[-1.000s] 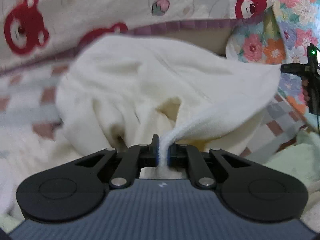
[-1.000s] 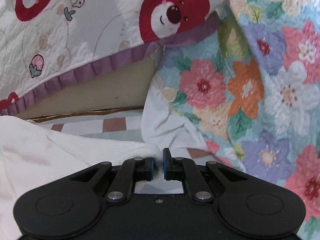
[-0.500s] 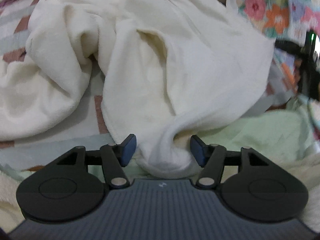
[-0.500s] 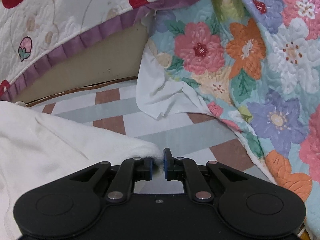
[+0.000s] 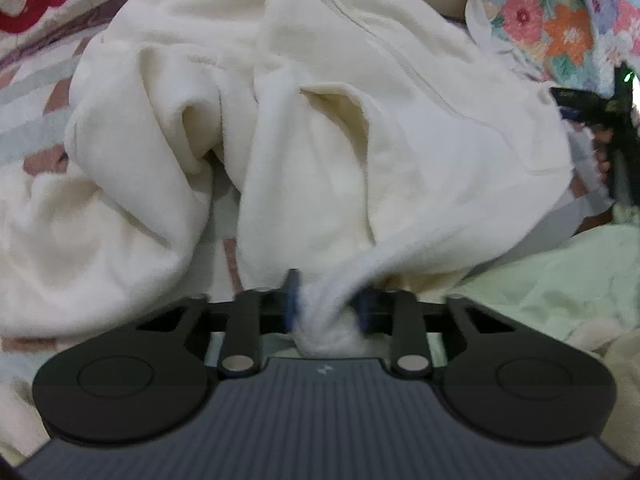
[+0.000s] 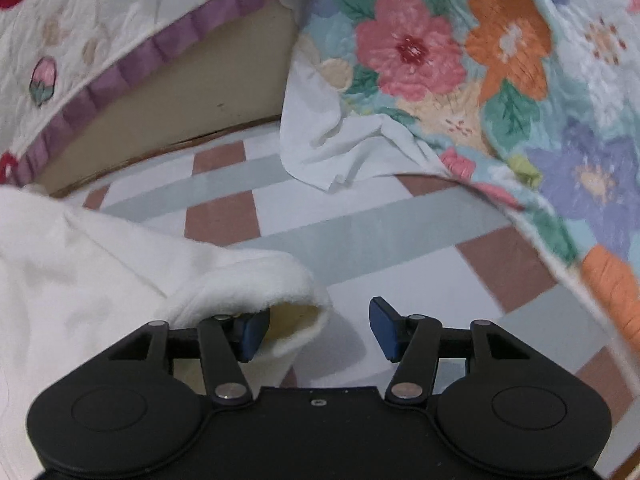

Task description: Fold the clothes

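Note:
A cream fleece garment (image 5: pixel 320 128) lies rumpled on the checked bed sheet (image 6: pixel 360 236). My left gripper (image 5: pixel 328 306) has its blue pads close on a bunched fold of the garment's near edge. In the right wrist view the garment's corner (image 6: pixel 256 280) lies on the sheet by the left blue pad (image 6: pixel 250 330). My right gripper (image 6: pixel 316 330) is open and holds nothing, low over the sheet. The right gripper also shows at the far right of the left wrist view (image 5: pixel 600 116).
A floral quilt (image 6: pixel 500 60) is heaped at the right, with a white cloth (image 6: pixel 340 140) under its edge. A bear-print quilt with purple trim (image 6: pixel 100 40) hangs at the back. Pale green fabric (image 5: pixel 560 280) lies at the left view's right.
My right gripper has opened and let go of the garment's corner, which now rests on the sheet. My left gripper, open half a second ago, has closed on a fold.

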A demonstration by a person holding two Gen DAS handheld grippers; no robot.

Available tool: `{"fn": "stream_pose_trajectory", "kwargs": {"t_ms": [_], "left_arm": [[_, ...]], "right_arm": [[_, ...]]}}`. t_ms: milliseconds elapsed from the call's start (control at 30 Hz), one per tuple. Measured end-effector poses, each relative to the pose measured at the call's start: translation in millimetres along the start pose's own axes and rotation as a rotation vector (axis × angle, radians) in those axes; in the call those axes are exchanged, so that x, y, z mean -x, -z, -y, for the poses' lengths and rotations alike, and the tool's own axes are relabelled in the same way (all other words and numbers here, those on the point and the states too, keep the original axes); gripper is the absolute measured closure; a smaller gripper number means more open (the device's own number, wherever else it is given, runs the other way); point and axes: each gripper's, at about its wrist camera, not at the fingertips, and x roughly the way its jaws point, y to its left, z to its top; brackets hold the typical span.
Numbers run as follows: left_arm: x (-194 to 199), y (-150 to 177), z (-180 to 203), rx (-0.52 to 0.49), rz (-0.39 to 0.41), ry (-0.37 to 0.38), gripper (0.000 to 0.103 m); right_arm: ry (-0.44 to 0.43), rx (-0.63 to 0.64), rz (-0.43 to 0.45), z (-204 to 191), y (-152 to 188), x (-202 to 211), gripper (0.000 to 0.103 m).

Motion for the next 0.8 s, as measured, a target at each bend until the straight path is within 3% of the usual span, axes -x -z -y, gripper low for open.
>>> {"fn": "stream_pose_trajectory", "kwargs": {"t_ms": [33,100,233,333,400,467,533,633,800], "left_arm": [[5,-1,0,-0.012,0.028,-0.006,0.087],[16,-3,2,-0.038,0.085,-0.021,0.088],[35,-17,0,-0.053,0.202,-0.058,0.088],[38,-16,0,-0.056,0.227,-0.116,0.088],[34,-13,1,-0.062,0.214,-0.129,0.086],[26,-13,3,-0.072,0.193,-0.137,0.086],[18,-11,6,-0.086,0.173,-0.137,0.086],[12,-7,14,-0.144,0.167,-0.167,0.086],[23,-4,24,-0.175,0.208,-0.221,0.089]], "right_arm": [[-0.023,-0.026,0.016,0,2,-1,0.055],[-0.059,-0.052,0.048,-5,1,0,0.096],[-0.125,-0.090,0.138,-15,-13,24,0.097],[-0.208,-0.147,0.236,-4,-25,71,0.097],[-0.211,-0.127,0.268,9,-24,89,0.097],[-0.142,-0.062,0.214,24,-16,80,0.098],[-0.098,-0.077,0.138,43,-2,60,0.099],[-0.124,-0.178,0.120,50,21,54,0.099],[-0.150,-0.176,0.115,43,35,50,0.098]]}}
